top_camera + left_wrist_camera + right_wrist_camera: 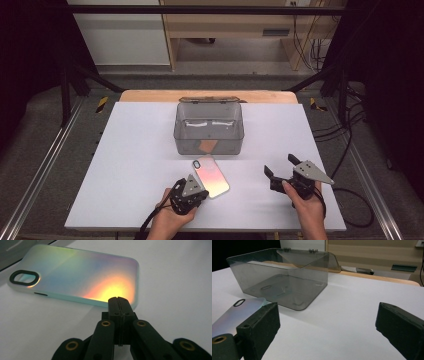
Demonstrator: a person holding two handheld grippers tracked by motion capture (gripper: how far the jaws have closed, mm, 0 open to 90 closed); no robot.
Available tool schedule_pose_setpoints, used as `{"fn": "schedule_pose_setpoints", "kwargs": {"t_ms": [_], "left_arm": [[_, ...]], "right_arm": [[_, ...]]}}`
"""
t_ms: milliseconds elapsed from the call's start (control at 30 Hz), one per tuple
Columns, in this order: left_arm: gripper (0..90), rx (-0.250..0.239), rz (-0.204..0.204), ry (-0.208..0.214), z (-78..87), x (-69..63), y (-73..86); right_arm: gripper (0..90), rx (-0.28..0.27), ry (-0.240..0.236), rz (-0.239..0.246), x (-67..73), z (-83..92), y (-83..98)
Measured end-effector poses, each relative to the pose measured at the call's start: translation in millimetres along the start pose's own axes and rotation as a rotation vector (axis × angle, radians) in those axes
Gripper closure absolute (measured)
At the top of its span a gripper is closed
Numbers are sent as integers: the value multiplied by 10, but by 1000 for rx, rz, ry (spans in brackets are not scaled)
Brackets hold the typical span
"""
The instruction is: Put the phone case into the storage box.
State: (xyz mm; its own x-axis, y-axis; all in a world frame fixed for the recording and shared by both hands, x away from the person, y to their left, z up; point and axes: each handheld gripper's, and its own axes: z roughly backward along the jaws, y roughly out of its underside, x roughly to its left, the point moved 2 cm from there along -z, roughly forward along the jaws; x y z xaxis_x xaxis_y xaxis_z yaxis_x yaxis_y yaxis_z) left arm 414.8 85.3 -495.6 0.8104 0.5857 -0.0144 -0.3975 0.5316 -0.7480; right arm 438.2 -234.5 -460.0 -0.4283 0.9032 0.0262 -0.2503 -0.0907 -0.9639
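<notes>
An iridescent phone case (211,176) lies flat on the white table in front of a clear grey box (182,131). My left gripper (203,193) is shut with nothing between its jaws. In the left gripper view its tips (118,300) rest against the near long edge of the phone case (75,275). To the right of the case, my right gripper (280,165) is held open just above the table with nothing in it. In the right gripper view the gripper (329,320) faces the box (287,280), with the case (234,312) beside its left jaw.
The box stands with its lid (210,100) hinged back towards the table's far edge, and a small orange patch (206,146) shows through its front wall. Bare white tabletop (125,165) spreads left and right of the box. Cables (345,150) run beside the right edge.
</notes>
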Motion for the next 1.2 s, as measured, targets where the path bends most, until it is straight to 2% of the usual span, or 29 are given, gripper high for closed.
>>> {"fn": "schedule_pose_setpoints", "kwargs": {"t_ms": [233, 267, 433, 633, 700, 733, 767, 833, 867, 900, 1033, 1067, 1133, 1167, 1200], "left_arm": [[900, -7, -41, 16, -123, -169, -134], [900, -23, -45, 13, -126, -189, -158], [900, -66, -45, -14, -30, -138, -164], [900, -149, 9, -96, 308, 193, -72], [900, -172, 33, -124, 454, 323, -8], [900, -192, 60, -154, 605, 446, 69], [900, -192, 60, -154, 605, 446, 69], [900, -209, 76, -194, 759, 569, 150], [900, -221, 87, -214, 832, 633, 192], [900, -236, 103, -234, 899, 701, 234], [899, -316, 193, -315, 1128, 979, 366], [882, -332, 201, -339, 1178, 1034, 390], [793, -358, 219, -398, 1246, 1116, 453], [681, -381, 231, -436, 1271, 1172, 511], [590, -387, 233, -459, 1277, 1192, 524]], "right_arm": [[59, 8, -8, -1, 13, 5, -5], [58, 14, -10, -2, 19, 7, -5], [62, 36, -24, -10, 55, 9, -10], [63, 82, -66, -12, 211, -27, -32], [63, 101, -78, 10, 287, -52, -57], [64, 112, -87, 27, 374, -80, -84], [64, 112, -87, 27, 374, -80, -84], [66, 142, -108, 48, 466, -126, -101], [67, 161, -130, 71, 566, -171, -115], [67, 161, -130, 71, 566, -171, -115], [71, 206, -166, 81, 757, -260, -136], [71, 222, -174, 84, 799, -281, -136], [71, 234, -197, 67, 884, -322, -140], [68, 257, -218, 63, 961, -368, -139], [69, 272, -217, 69, 998, -393, -135]]}}
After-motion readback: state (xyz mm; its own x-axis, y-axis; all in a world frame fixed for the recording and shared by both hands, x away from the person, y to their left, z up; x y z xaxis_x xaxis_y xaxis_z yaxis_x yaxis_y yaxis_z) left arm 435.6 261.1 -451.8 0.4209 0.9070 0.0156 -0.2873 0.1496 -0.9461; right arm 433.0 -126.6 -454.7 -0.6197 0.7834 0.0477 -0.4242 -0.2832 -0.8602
